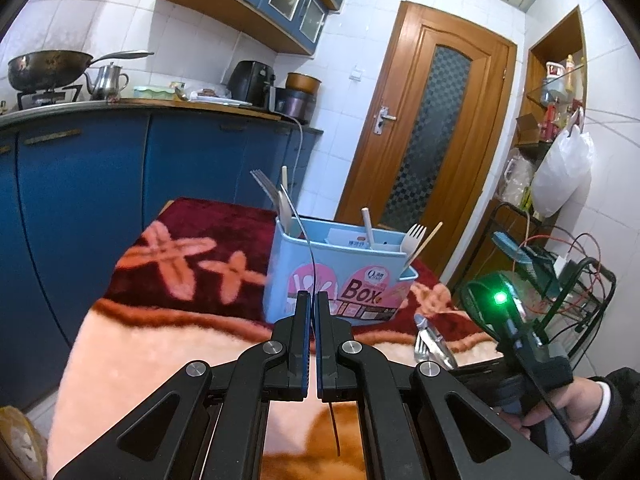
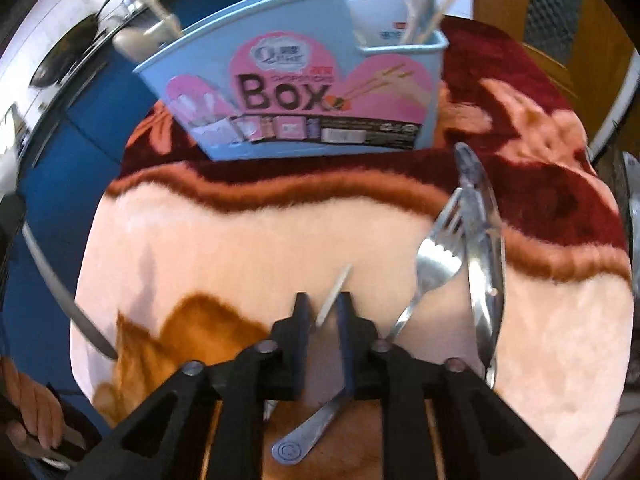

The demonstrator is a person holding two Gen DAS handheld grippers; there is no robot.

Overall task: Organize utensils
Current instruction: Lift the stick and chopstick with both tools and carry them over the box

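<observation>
The left tongs (image 1: 312, 300) are pressed together on a thin metal utensil (image 1: 311, 264), seen edge-on, so its kind cannot be told. It arcs up from the pads toward the left compartment of the blue chopsticks box (image 1: 336, 280), where a fork (image 1: 266, 188) and other handles already stand. That box sits on the far part of the blanket-covered tabletop (image 1: 160, 320).

The right tongs (image 2: 322, 300) are clamped on what appears to be a steel knife (image 2: 320, 344): its blade runs between the pads, its pale tip points far toward the box, and its rounded handle (image 2: 296, 446) hangs near, below the linkage.

To the right, a loose fork (image 2: 434, 256) and a long steel utensil (image 2: 482, 264) lie overlapping on the blanket, just beside the right tongs.

These pieces look stiff, light and slick. They are likely best gripped across the flat of the handle, near the balance point, since polished steel may swivel between the pads.
</observation>
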